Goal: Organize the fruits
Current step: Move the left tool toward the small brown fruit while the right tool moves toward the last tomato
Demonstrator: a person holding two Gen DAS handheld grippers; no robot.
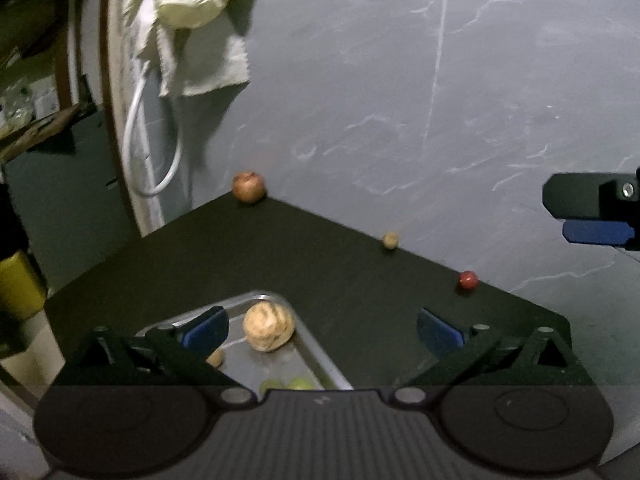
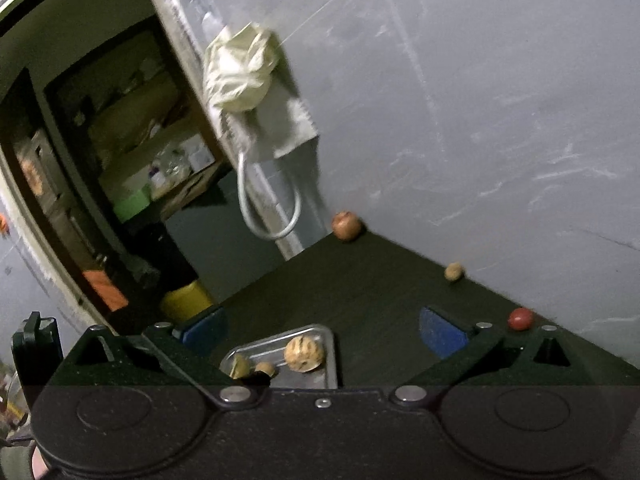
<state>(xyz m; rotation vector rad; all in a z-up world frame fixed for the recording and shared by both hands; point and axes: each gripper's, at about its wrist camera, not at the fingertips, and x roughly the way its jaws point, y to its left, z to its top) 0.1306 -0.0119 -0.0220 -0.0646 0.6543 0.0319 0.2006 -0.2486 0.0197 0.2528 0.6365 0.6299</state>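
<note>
On the near left of the dark counter (image 1: 320,272) sits a metal tray (image 1: 320,364), evidently the collecting spot: it already holds a large pale ridged fruit (image 1: 269,331), a small brown one and what look like greenish ones, blurred at the near edge. Three fruits remain loose along the far edge against the wall: a reddish-brown apple (image 1: 249,187) at the corner, a small tan fruit (image 1: 390,240), and a small red fruit (image 1: 468,279) to the right. The left gripper (image 1: 322,330) hovers over the tray, jaws wide apart, empty. The right gripper (image 2: 323,330), likewise wide open and holding nothing, probably lines up for the red fruit.
</note>
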